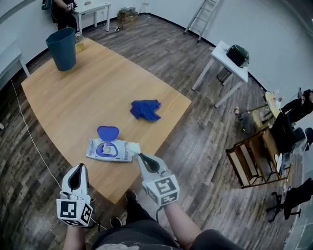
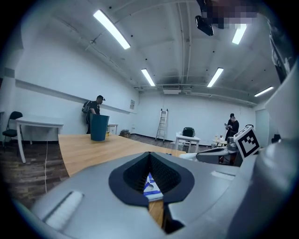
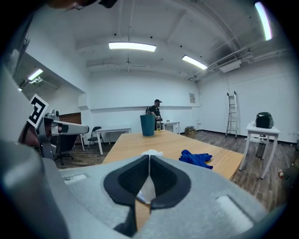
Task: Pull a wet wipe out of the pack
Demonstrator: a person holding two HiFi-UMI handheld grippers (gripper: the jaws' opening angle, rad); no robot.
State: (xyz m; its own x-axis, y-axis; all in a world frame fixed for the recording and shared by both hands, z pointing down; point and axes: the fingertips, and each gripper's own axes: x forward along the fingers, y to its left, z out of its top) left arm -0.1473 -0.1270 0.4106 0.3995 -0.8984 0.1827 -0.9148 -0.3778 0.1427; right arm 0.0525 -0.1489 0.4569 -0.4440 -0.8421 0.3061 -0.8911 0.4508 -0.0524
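Now right gripper [image 1: 140, 156] pinches the wet wipe pack [image 1: 125, 148] by its end, lid [image 1: 108, 133] open; left gripper [image 1: 81, 166] hangs closed, empty. Next it must open over the slot [image 1: 104, 149].

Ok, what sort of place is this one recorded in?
Likely a sparse office or lab room: a ladder against the wall, plain white tables, ceiling strip lights.

This is a bare, lab-like workroom with white walls, an exposed ceiling with strip lights [image 2: 111, 29] and a wood-plank floor [image 1: 195, 141]. A large wooden table [image 1: 98, 93] fills the middle. Beyond its far end a ladder [image 1: 203, 14] leans on the wall. A small white table [image 1: 230, 61] stands to its right, and white desks [image 1: 93, 9] stand past its far left corner.
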